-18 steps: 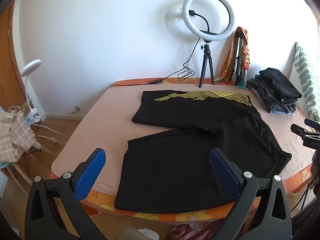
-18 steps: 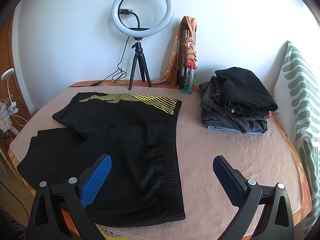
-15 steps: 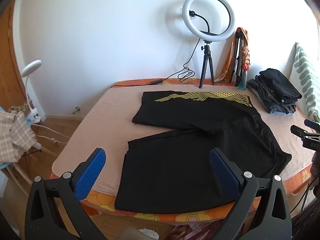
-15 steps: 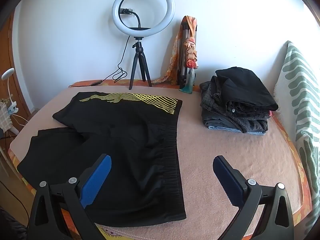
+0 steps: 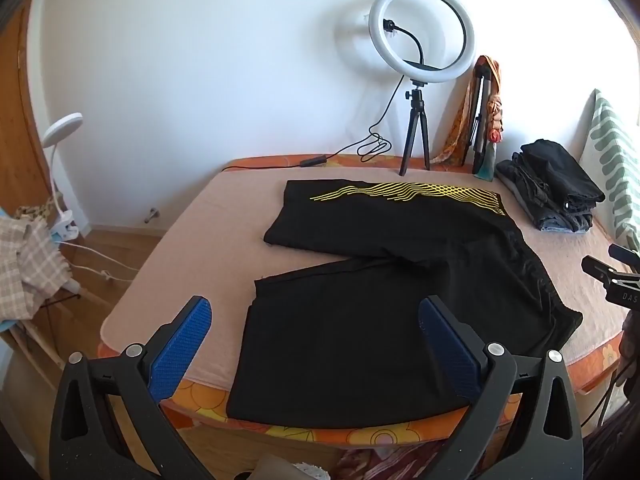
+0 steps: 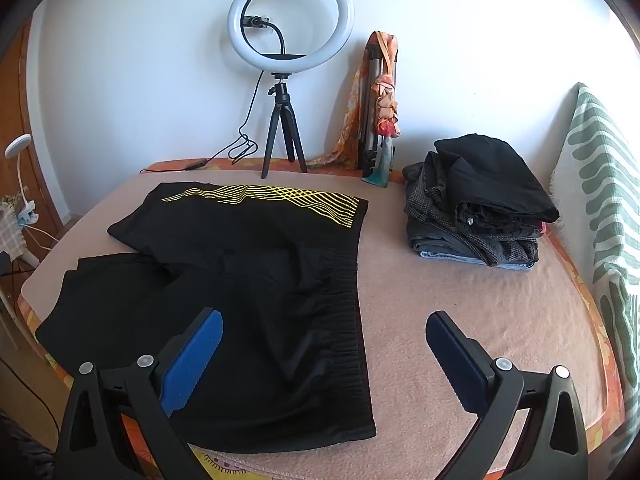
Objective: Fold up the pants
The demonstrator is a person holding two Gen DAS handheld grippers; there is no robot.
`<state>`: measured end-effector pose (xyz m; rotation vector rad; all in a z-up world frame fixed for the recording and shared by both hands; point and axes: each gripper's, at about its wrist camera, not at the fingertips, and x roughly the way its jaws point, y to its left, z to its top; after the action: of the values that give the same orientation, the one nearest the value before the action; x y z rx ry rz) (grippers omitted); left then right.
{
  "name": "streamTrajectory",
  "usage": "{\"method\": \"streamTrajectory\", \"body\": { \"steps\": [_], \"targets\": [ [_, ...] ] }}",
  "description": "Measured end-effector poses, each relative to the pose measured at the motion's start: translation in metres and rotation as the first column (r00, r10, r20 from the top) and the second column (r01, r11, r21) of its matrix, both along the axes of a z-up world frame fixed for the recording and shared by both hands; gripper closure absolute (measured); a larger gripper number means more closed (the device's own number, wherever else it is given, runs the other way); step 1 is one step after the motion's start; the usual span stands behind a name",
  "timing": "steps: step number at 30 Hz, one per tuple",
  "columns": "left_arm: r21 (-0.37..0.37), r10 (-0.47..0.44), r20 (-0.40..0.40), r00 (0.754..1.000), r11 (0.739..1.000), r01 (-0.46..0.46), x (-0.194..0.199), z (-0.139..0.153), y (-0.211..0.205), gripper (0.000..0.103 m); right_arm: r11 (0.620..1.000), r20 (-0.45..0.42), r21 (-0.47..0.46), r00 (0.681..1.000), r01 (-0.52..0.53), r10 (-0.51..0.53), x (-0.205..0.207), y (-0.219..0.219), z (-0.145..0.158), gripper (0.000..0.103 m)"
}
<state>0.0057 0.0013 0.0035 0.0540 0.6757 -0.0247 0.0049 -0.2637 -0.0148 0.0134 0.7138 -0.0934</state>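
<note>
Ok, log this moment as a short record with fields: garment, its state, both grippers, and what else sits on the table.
garment: black shorts with yellow wavy lines on the far leg
state: spread flat and unfolded, waistband toward the right, legs toward the left edge
left gripper: open, holding nothing, above the near leg
right gripper: open, holding nothing, above the waistband's near end
table: covered with a pinkish cloth
also on the table: stack of folded clothes far right, ring light on a tripod by the wall

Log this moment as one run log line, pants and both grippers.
pants: black shorts spread flat, unfolded | left gripper: jaws open, empty, above near leg | right gripper: jaws open, empty, above waistband
</note>
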Motion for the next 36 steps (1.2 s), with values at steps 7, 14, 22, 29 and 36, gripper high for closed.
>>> {"method": "streamTrajectory", "body": {
  "steps": [7, 14, 22, 29, 36],
  "targets": [
    [0.0, -0.001, 0.002, 1.0, 1.0, 0.001, -0.0017, -0.0024, -0.0008, 0.0, 1.0, -0.001, 0.001, 1.0, 0.0, 0.0, -0.0003, 0.0003, -0.0002, 0.0],
    [-0.006, 0.003, -0.003, 1.0, 1.0, -0.003, -0.0019, -0.0029, 0.0007, 0.0, 1.0, -0.002, 0.002, 1.0, -0.001, 0.001, -0.0002, 0.0007, -0.0003, 0.0],
    [-0.007, 0.006, -0.002, 1.0, 1.0, -0.006, -0.0021, -0.004, 0.001, 0.0, 1.0, -0.001, 0.002, 1.0, -0.001, 0.001, -0.0004, 0.0017, -0.0013, 0.0],
    [-0.007, 0.006, -0.003, 1.0, 1.0, -0.006, -0.0013, -0.0035, 0.0022, 0.0, 1.0, -0.001, 0.002, 1.0, -0.001, 0.001, -0.0003, 0.0023, -0.0014, 0.0],
    [-0.008, 0.008, -0.003, 1.0, 1.0, -0.008, -0.0007, -0.0032, 0.003, 0.0, 1.0, -0.002, 0.002, 1.0, 0.0, 0.0, -0.0004, 0.0026, -0.0018, 0.0]
  ]
}}
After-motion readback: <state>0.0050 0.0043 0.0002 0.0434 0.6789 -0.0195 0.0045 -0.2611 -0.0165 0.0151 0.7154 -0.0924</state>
